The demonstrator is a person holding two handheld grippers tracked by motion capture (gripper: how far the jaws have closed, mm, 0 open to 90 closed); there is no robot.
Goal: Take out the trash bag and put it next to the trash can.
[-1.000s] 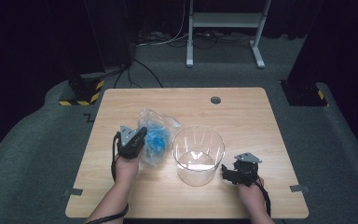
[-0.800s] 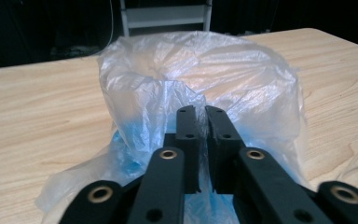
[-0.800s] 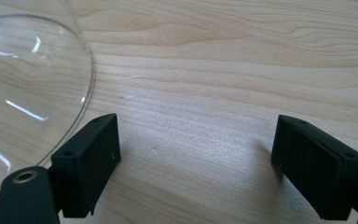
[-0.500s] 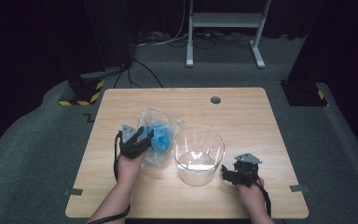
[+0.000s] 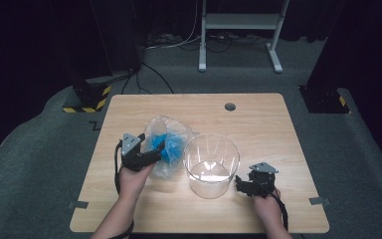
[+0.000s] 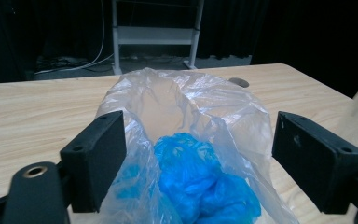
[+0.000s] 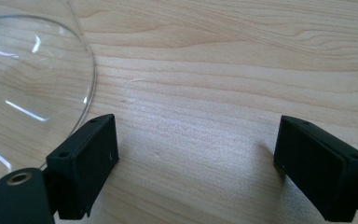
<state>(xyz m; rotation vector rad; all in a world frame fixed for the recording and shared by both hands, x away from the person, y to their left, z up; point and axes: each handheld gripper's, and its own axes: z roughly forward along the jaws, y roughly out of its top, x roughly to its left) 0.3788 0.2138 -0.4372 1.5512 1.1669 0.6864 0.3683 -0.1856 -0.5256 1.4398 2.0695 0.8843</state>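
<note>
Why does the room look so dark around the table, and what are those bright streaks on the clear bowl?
High view: light falls on the pale wooden table, the surroundings stay black. Right gripper view: white streaks are glare on the clear plastic bowl. Left gripper view: the crinkled clear plastic bag glints, sharp focus.

Wooden table (image 5: pixel 278 149) in a dark room, seen from above.
The light wood tabletop has rounded corners and a small round cable hole (image 5: pixel 230 106) near its far edge. It stands on grey carpet (image 5: pixel 358 149). Beyond the far edge stands a white metal frame (image 5: pixel 238 30) on two feet, with loose cables (image 5: pixel 179 42) lying on the floor beside it. A black-and-yellow striped block (image 5: pixel 87 102) sits off the table's far left corner, and black curtains close off the background.
</note>
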